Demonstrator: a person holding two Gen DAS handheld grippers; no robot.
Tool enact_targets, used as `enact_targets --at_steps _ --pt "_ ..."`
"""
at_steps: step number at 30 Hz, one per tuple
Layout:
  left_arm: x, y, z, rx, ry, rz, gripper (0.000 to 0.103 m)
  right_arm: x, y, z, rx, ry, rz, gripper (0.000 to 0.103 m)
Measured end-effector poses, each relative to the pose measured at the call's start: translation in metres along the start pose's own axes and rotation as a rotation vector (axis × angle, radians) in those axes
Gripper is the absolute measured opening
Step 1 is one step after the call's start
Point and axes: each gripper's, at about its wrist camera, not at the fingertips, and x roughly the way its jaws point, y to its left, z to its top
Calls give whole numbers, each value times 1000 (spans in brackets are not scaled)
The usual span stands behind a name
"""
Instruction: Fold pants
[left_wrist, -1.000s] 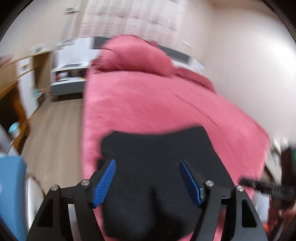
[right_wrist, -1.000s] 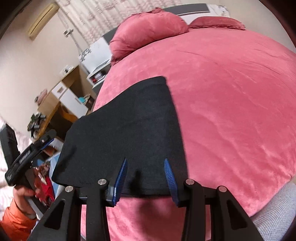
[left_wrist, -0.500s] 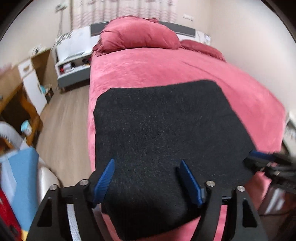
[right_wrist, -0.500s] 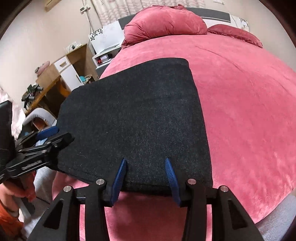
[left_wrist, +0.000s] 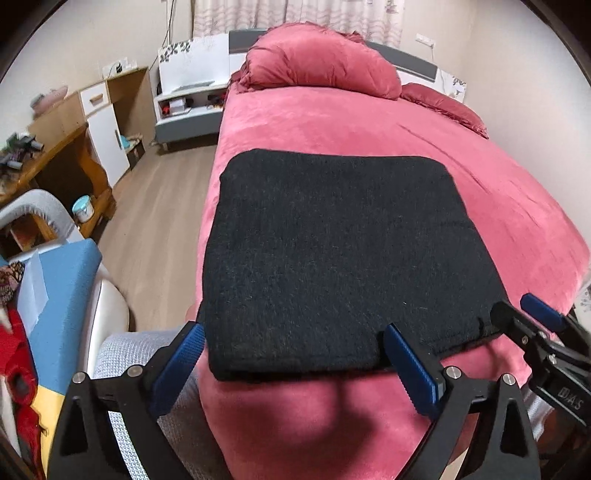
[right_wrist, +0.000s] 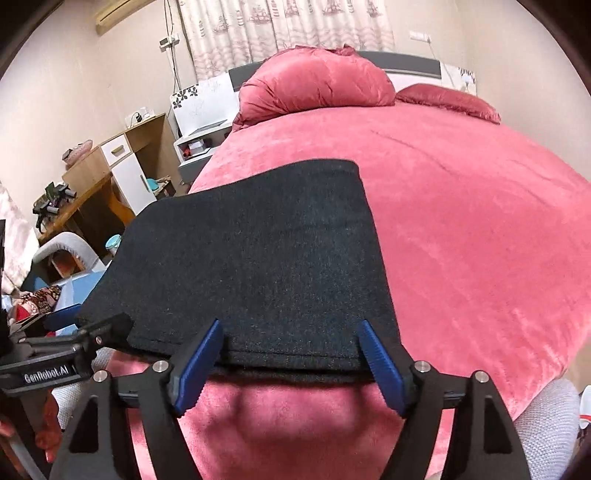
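Note:
The black pants (left_wrist: 340, 251) lie folded into a flat rectangle on the pink bed (left_wrist: 480, 177); they also show in the right wrist view (right_wrist: 258, 266). My left gripper (left_wrist: 295, 363) is open and empty, its blue fingers just before the pants' near left edge. My right gripper (right_wrist: 291, 360) is open and empty at the pants' near right edge. The right gripper also shows at the right of the left wrist view (left_wrist: 532, 321). The left gripper shows at the left of the right wrist view (right_wrist: 85, 328).
Pink pillows (left_wrist: 321, 62) lie at the bed's head. A wooden desk (left_wrist: 51, 162), a white cabinet (left_wrist: 107, 133) and a bedside shelf (left_wrist: 188, 103) stand left across a wood floor (left_wrist: 155, 221). A blue and grey chair (left_wrist: 62, 280) is near left.
Both grippers have drawn back toward me from over the pants to their near edge. The right gripper's jaws have opened wider. The pants now lie flat and still.

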Motion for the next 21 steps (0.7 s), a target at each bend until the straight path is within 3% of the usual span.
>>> enact_targets --at_steps 7,14,21 --pt "-8 -4 -11 10 -36 4 100 -8 10 0 -33 -32 -20 80" --pt "-11 -5 -16 4 -32 60 101 -8 17 -2 -61 -27 -32 80" --pt "-9 -4 -19 0 -18 41 101 -7 21 -3 -70 -17 -36 80"
